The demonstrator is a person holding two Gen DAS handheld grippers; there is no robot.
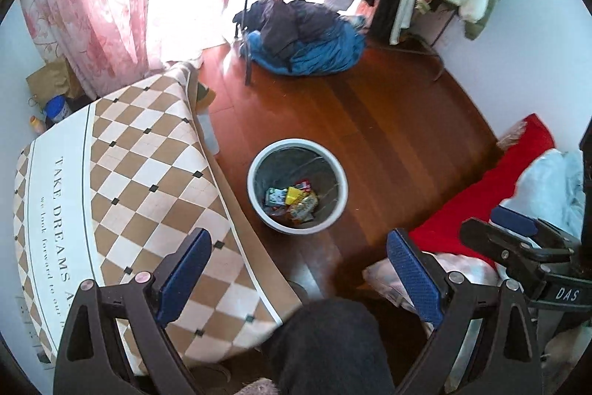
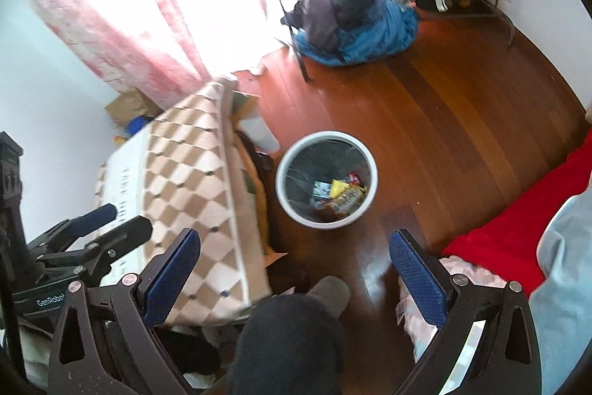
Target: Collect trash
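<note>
Two handheld grippers hang above a white-rimmed trash bin (image 1: 298,186) standing upright on a red-brown wooden floor (image 1: 388,121), its round mouth facing straight up toward the cameras. The left gripper (image 1: 299,269) has its blue-padded fingers (image 1: 183,278) spread wide and holds nothing; the right gripper (image 2: 296,269) is likewise released and empty, its pads (image 2: 420,278) well apart. The bin sits near the middle of the floor, just right of a bed covered in a brown-and-cream checked blanket (image 1: 148,180) and left of a red cloth (image 1: 477,202). Colourful wrappers (image 1: 292,200) lie at the bottom of its dark liner, toward the near-right side.

No loose litter shows clearly on the bare floor, so the step in hand looks like either a search for the next scrap or a finish. To do it well, sweep the view slowly along the bed's edge and the far clothes pile (image 1: 303,39), keeping both grippers apart so they do not knock together, and approach any find from above with fingers open.

The bin has no sideways heading: its long axis runs vertically, floor to rim, so anything dropped should fall straight through the opening. A person's dark-clad knee (image 1: 325,347) fills the near foreground.
</note>
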